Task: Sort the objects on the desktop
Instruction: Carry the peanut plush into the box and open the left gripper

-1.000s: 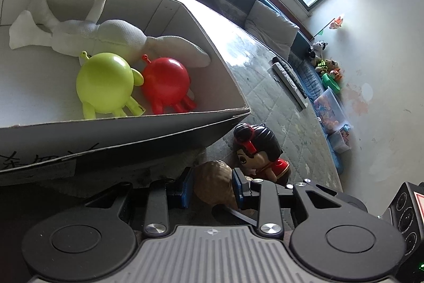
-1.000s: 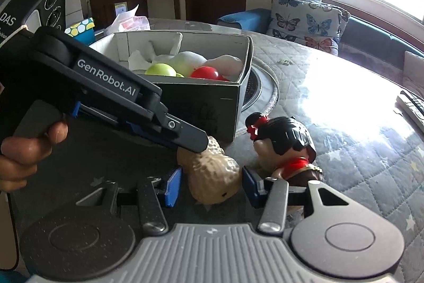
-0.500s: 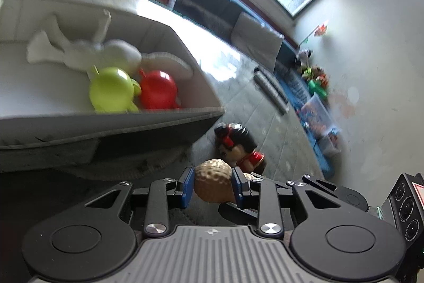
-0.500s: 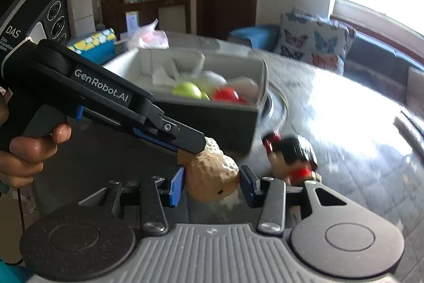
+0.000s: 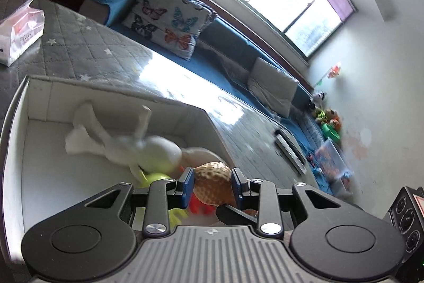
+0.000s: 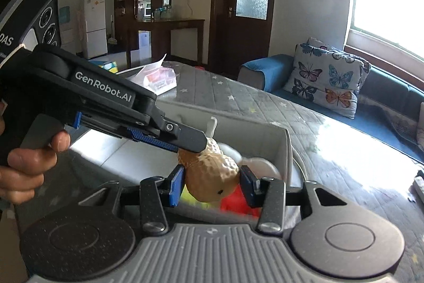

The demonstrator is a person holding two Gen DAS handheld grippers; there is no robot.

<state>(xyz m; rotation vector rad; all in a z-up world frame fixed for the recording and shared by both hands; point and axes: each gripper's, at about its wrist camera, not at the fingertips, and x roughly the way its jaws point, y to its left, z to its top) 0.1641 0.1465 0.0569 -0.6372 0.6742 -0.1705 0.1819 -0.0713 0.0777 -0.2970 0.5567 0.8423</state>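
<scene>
A tan peanut-shaped toy [image 5: 212, 183] [image 6: 212, 177] is held above the open white box [image 5: 16, 150] [image 6: 287, 147]. My left gripper [image 5: 212, 187] is shut on one end of it. My right gripper [image 6: 212, 184] is shut on the other end. The left gripper's body [image 6: 106, 102] reaches in from the left in the right wrist view. Inside the box lie a white plush [image 5: 127, 142], a yellow-green toy [image 5: 156, 177] and a red toy [image 5: 198, 204] [image 6: 235, 200], partly hidden by the peanut.
The box sits on a grey quilted table [image 5: 92, 44] [image 6: 331, 139]. A plastic packet [image 5: 18, 31] [image 6: 159, 78] lies at the far side. A remote [image 5: 288, 150] lies on the table to the right. A blue sofa with butterfly cushions [image 6: 326, 81] stands beyond.
Both grippers have lifted the peanut toy from the table beside the doll up and over the box. The doll has dropped out of view.
</scene>
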